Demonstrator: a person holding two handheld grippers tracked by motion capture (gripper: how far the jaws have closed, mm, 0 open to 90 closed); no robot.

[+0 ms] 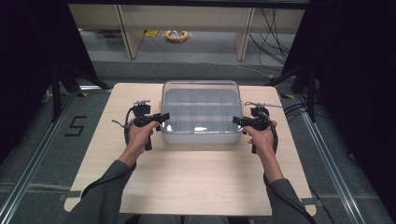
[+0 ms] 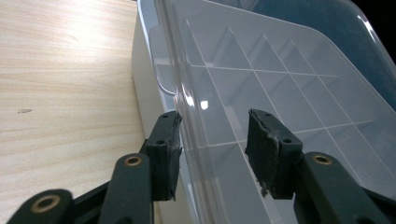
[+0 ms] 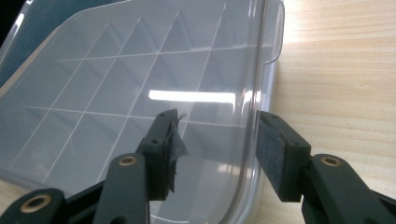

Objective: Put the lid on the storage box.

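I've got the clear plastic box (image 1: 201,112) sitting mid-tabletop (image 1: 187,182), slightly toward the far edge. It's a translucent rectangular bin with rounded corners; a moulded grid of thin divider walls shows through the glossy clear lid (image 2: 289,79), which picks up glare streaks. The tabletop is pale wood-grain laminate, matte.

My left gripper (image 1: 161,117) is at the box's left end, my right gripper (image 1: 237,121) at its right end, both near the front corners. The jaws are black, with flat, worn pads fraying at the edges.

Left gripper view: jaws straddle the lid's raised rim. The outer pad (image 2: 170,140) sits at or against the rim; the inner pad (image 2: 264,149) stands clear over the lid. Released, not clamped.

Right gripper view: same setup. The outer pad (image 3: 275,154) is beside the rim, the inner pad (image 3: 166,149) is over the lid, with a gap visible. Released.
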